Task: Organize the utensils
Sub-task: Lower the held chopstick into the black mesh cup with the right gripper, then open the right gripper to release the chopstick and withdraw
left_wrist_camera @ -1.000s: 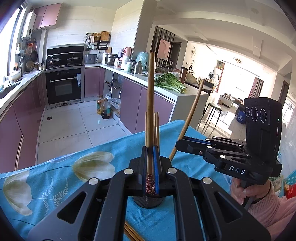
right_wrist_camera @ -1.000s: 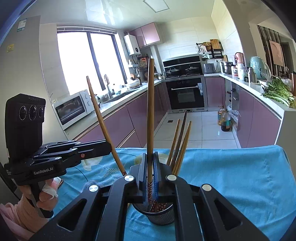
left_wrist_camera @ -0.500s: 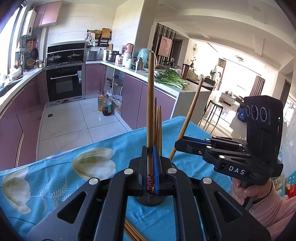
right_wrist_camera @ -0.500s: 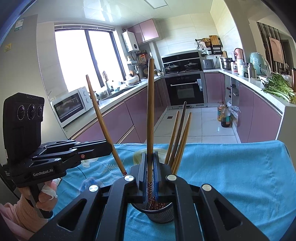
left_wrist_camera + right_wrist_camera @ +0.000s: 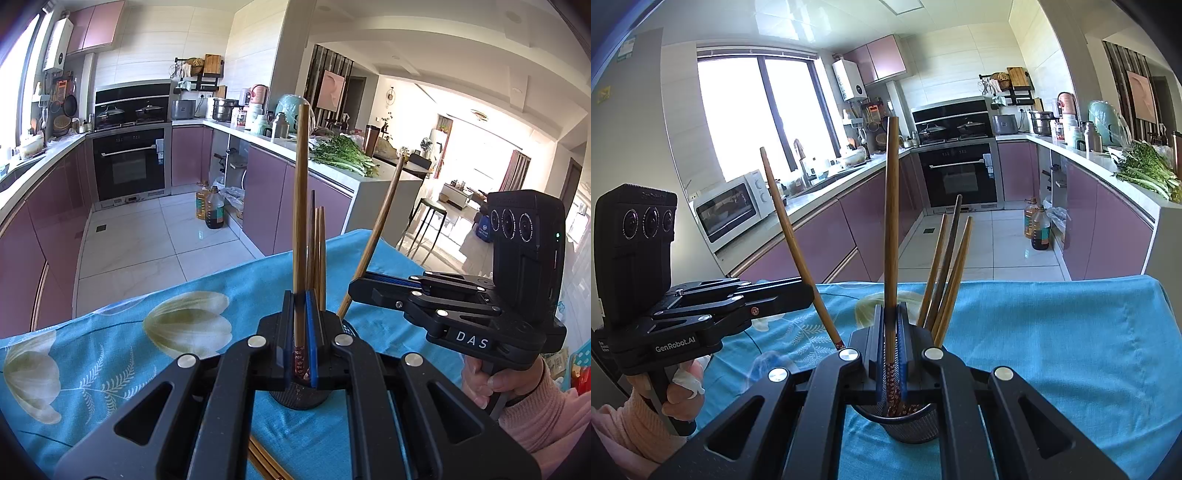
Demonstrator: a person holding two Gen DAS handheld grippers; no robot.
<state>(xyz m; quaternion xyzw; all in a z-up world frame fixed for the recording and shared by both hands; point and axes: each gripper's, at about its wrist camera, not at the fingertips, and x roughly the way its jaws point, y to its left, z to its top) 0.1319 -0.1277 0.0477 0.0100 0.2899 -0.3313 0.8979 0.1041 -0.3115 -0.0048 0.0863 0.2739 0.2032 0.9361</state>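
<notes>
1. Kitchen all around me: purple cabinets (image 5: 820, 236), a black oven (image 5: 129, 162) at the far wall, and right under my hands a table in a blue floral cloth (image 5: 122, 350).
2. My left gripper (image 5: 301, 343) has its pads pinched tight on one chopstick (image 5: 301, 221), which stands upright, its patterned red end showing between the pads.
3. My right gripper (image 5: 892, 350) is clamped the same way on its own chopstick (image 5: 892, 221), upright too, with its patterned end reaching down into the holder.
4. The black mesh holder (image 5: 912, 424) sits on the cloth just below the right gripper's fingers; in the left wrist view it hides mostly behind my left gripper.
5. Three more chopsticks (image 5: 945, 273) already stand in that holder, leaning away to the right.
6. A couple of loose chopsticks (image 5: 264, 463) lie flat on the cloth, poking out beneath my left gripper.
</notes>
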